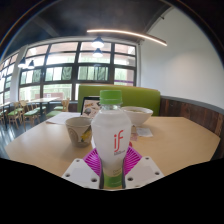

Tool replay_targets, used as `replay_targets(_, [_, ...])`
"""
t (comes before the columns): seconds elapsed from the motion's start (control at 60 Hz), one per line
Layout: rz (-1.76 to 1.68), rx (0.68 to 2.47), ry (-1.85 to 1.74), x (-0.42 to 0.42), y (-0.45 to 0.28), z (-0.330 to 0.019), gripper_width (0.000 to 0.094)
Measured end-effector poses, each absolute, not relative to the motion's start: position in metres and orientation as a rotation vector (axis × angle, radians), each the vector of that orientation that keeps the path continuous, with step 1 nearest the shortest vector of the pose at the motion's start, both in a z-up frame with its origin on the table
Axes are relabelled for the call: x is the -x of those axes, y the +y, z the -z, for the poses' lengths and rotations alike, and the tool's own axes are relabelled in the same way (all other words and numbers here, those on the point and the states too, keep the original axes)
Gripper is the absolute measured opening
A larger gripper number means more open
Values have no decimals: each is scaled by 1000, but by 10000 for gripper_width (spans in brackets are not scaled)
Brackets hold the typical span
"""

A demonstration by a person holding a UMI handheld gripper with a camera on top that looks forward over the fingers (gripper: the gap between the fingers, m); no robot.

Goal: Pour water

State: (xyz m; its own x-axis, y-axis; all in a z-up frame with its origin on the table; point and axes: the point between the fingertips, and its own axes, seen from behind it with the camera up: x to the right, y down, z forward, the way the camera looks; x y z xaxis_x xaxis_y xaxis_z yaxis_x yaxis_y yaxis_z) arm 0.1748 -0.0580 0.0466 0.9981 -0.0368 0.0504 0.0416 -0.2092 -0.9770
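Note:
A clear plastic bottle (pixel 113 140) with a green cap and a white label bearing red letters stands upright between my fingers, its greenish base low between the pads. My gripper (pixel 112 165) is shut on the bottle, both magenta pads (pixel 93 160) pressing its sides. Beyond the bottle on the wooden table (pixel 180 140) sit a small beige cup (pixel 79 129) to the left and a wide white bowl (pixel 137 117) to the right.
A book or box (pixel 89 104) lies at the table's far side near a green bench seat (pixel 140 97). Large windows and more tables fill the room behind. A dark low wall runs along the right.

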Motion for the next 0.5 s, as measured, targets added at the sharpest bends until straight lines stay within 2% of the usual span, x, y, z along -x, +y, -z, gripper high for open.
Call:
replay_targets(0.133, [156,1792,-78,-182,-53,-55,234])
replay_targets(0.317, [582,1729,-358,-222,-19,-117,236])
replay_targets(0.417, [1018,1612,-658,-241,15,-151,235])
replay_targets(0.5, [1372,1412,-917,-239,39,-183,235])
